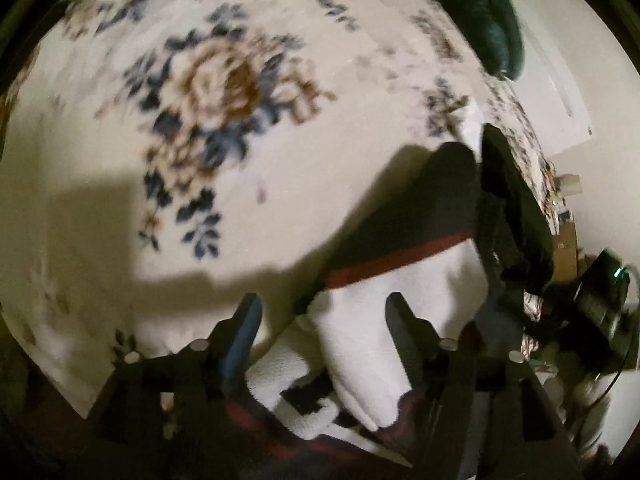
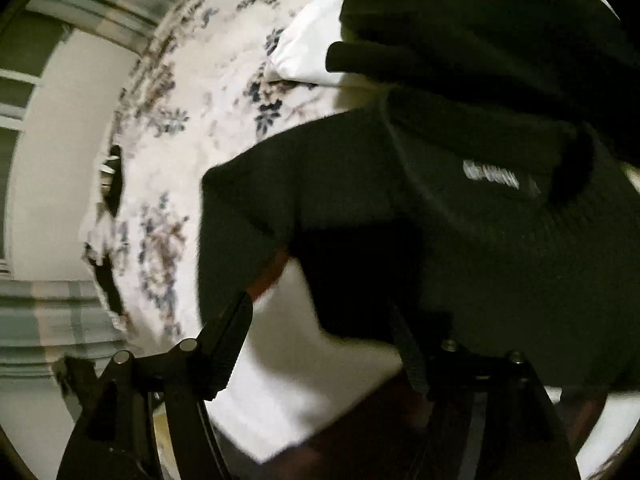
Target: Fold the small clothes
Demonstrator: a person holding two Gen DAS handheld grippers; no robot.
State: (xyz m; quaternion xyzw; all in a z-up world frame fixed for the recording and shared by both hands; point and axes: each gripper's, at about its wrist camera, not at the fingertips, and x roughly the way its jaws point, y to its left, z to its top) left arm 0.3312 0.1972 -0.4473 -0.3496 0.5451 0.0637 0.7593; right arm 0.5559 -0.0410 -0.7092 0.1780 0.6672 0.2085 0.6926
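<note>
1. Taking the white garment with the red stripe point(image 1: 400, 292) as the landmark, the floral bedspread point(image 1: 224, 92) spreads out to its left in the left wrist view, and the garment lies directly on it.
2. The left tongs point(image 1: 320, 320) stand spread above the garment's near white part. The blue-padded finger point(image 1: 244, 328) is just off its left edge, the dark finger point(image 1: 404, 328) is over the white cloth, and nothing is pinched.
3. A black panel joins the white part across the red stripe, and more black-and-white patterned cloth bunches nearest the camera.
4. To the right of the landmark lies a black garment point(image 2: 460, 208) with a small white label, its edge overlapping the white cloth in the right wrist view.
5. The right tongs point(image 2: 320, 320) are also spread and hold nothing. Their left finger point(image 2: 228, 344) is over the white cloth, while the right one is lost against dark fabric.
6. Farther right, a second dark piece point(image 2: 480, 32) lies beyond, partly covering a white fabric point(image 2: 308, 52).
7. The landmark garment looks light, soft and limp, so it should sag and wrinkle when lifted. An edge or corner of the white part, pinched through both layers, seems the best hold, with the bedspread left out of the pinch.
</note>
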